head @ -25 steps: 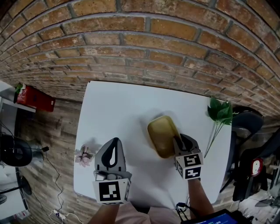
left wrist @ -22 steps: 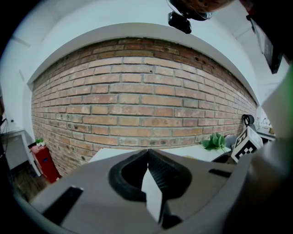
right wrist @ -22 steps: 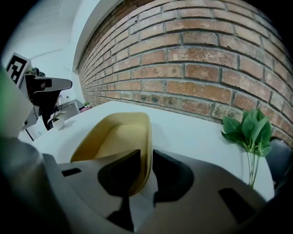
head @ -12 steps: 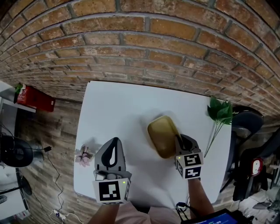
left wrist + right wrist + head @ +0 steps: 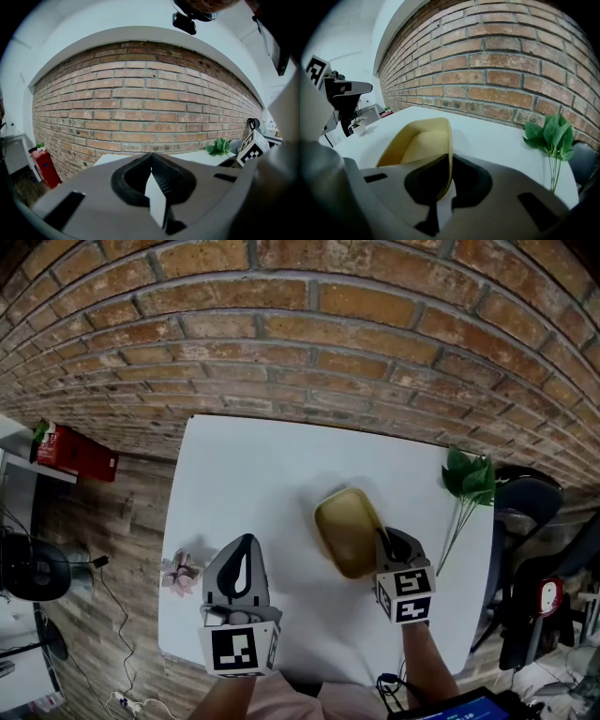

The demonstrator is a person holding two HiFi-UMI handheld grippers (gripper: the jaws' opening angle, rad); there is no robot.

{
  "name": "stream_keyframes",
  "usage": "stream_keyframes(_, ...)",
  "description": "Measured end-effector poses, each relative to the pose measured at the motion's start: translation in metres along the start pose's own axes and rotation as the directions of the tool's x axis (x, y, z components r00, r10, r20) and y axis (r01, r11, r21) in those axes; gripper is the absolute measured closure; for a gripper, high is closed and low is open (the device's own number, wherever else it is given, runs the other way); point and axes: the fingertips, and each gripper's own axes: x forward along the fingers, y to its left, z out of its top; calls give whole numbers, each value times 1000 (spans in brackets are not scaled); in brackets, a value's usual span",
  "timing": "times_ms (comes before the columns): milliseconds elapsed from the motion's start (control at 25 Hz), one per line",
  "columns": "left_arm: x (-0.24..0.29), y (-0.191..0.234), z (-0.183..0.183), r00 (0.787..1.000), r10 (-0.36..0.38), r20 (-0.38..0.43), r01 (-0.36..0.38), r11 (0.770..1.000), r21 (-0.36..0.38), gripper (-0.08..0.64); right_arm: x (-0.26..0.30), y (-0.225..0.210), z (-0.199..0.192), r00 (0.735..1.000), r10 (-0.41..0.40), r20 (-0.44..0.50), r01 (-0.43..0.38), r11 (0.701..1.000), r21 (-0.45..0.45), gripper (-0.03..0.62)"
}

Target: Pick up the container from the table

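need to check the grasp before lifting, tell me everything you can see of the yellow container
The yellow container is a shallow tub with rounded corners, open on top and empty as far as shows, with thin walls of matte, plastic-like material. It sits upright on the white table, right of centre, turned at a slant. The right tongs have just closed on its near rim wall, one jaw inside and one outside. Nothing else touches it.

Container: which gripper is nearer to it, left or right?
Right. The right gripper has just closed on the container rim; the left gripper, shut and empty, sits off to the container's left, not touching.
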Motion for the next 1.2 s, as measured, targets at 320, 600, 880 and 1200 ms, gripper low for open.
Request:
stream_keyframes(320, -7, -2, 6, 1000, 1, 18, -1, 1000, 0, 551, -9, 2, 10, 1000, -8, 27, 8, 1000, -9, 583)
stream_keyframes(600, -17, -7, 15, 999, 0, 41, 0, 1000, 3, 551, -24, 2, 24, 997, -17, 70, 18, 1000, -13, 584)
stream_keyframes(880, -29, -15, 27, 997, -5, 72, 4, 1000, 9, 551, -44, 0, 34, 993, -30, 110, 32, 999, -12, 584)
stream_keyframes(1200, -43, -27, 39, 994, -11, 105, 10, 1000, 18, 551, -72, -3, 49, 985, -44, 170, 47, 999, -13, 584)
